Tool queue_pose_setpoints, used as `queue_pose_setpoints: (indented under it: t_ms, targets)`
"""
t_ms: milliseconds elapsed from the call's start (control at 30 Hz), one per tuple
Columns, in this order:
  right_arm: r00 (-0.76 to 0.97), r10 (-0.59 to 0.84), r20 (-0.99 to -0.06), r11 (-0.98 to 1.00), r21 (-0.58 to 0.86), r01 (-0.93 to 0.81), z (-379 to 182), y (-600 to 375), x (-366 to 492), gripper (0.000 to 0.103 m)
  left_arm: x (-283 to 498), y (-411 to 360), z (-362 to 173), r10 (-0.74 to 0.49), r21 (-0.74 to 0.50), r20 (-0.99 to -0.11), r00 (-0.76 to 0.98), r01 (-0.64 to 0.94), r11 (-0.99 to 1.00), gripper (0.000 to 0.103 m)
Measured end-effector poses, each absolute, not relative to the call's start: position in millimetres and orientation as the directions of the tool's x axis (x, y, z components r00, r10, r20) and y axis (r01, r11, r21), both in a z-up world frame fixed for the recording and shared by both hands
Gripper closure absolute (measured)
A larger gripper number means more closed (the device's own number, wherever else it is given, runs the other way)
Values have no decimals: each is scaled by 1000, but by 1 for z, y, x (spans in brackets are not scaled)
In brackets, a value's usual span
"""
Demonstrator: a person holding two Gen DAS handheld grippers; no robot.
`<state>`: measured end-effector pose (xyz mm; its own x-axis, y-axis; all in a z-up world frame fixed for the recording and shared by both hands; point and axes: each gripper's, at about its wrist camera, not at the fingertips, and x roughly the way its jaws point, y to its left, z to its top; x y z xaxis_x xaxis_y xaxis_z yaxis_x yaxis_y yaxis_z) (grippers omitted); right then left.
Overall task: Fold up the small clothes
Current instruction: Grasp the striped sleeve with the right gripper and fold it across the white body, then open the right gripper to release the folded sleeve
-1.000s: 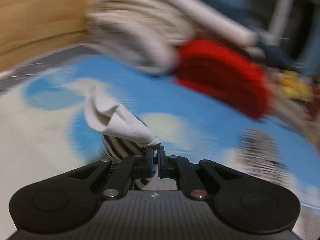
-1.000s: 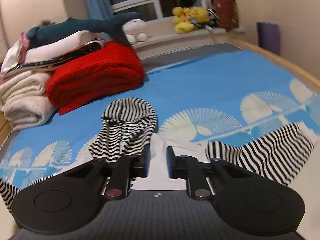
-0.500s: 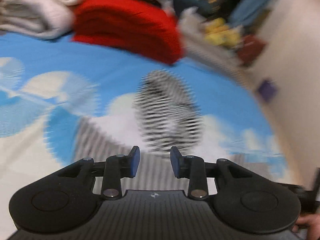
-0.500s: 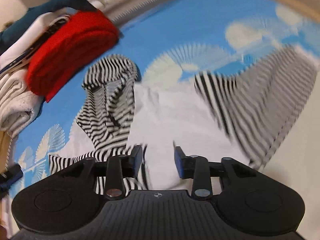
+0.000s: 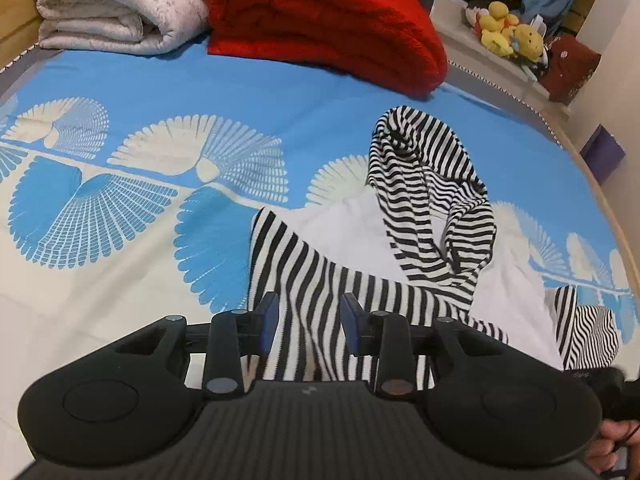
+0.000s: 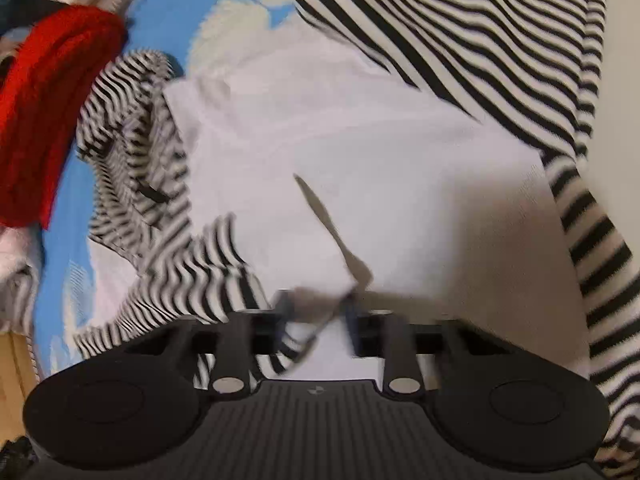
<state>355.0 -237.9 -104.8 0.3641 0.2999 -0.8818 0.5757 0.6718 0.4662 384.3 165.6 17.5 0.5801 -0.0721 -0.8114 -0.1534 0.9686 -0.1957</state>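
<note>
Blue bedsheet w/ white fan-shaped print (image 5: 160, 92) covers the whole work area; folded red knit blanket (image 5: 328, 20) and folded cream quilt (image 5: 112, 8) sit at the far edge, prob. parked there to leave room. The task item, a small white hooded top w/ black-and-white striped sleeves and hood (image 5: 400, 240), lies spread in the middle-right of the sheet, hood (image 5: 424, 184) flopped on the far side, one striped sleeve (image 5: 320, 300) lying across the near part. Left gripper (image 5: 308, 324) hovers over that sleeve w/ jaws apart, nothing pinched, looks lined up to take it. Right gripper (image 6: 316, 312) is low on the white body panel; view is blurred, but its jaws have just been closing and a raised ridge of white cloth runs in btwn them, so it looks clamped on the fabric, likely to lift an edge for the fold. Small yellow plush toys (image 5: 508, 32) on far-right ledge
</note>
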Motion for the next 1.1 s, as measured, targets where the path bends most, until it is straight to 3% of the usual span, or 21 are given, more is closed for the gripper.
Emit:
queue_pose_setpoints:
  t_ms: [167, 267, 333, 467, 533, 600, 700, 733, 800, 867, 967, 1100]
  targets:
    - [602, 283, -747, 729, 575, 370, -47, -242, 351, 100, 386, 166, 3, -68, -166, -839, 539, -134, 977, 66]
    - [718, 198, -667, 814, 520, 259, -12, -246, 340, 100, 384, 160, -7, -76, -149, -855, 513, -103, 984, 66]
    - [696, 136, -705, 840, 455, 296, -16, -253, 339, 100, 383, 154, -16, -98, -157, -865, 493, -79, 984, 66]
    - [476, 51, -878, 832, 301, 465, -64, -272, 345, 95, 381, 142, -39, -130, -165, -892, 433, -45, 985, 66]
    - [464, 28, -885, 799, 298, 522, -70, -281, 340, 95, 379, 136, -53, -141, -165, -907, 396, -26, 986, 66]
    - [549, 72, -833, 801, 376, 466, -59, -279, 341, 93, 377, 131, -66, -133, -147, -923, 362, -12, 989, 66]
    - [585, 182, -790, 794, 469, 387, -60, -279, 344, 63, 373, 126, -90, -63, -54, -954, 293, 39, 998, 64]
    - [541, 248, -804, 763, 506, 402, -71, -281, 347, 59, 372, 126, -92, -55, -43, -955, 292, 48, 998, 63]
    - [418, 327, -848, 698, 515, 497, -102, -288, 351, 59, 372, 126, -88, -50, -39, -953, 298, 42, 998, 63]
    - [351, 277, -894, 691, 439, 574, -116, -296, 347, 63, 371, 123, -74, -70, -59, -935, 348, 41, 997, 63]
    - [379, 237, -894, 732, 421, 535, -101, -300, 349, 62, 371, 111, -69, -114, -89, -922, 370, 83, 993, 61]
    - [460, 216, -861, 758, 445, 477, -67, -314, 350, 62, 369, 102, -91, -53, -25, -956, 288, 101, 995, 60]
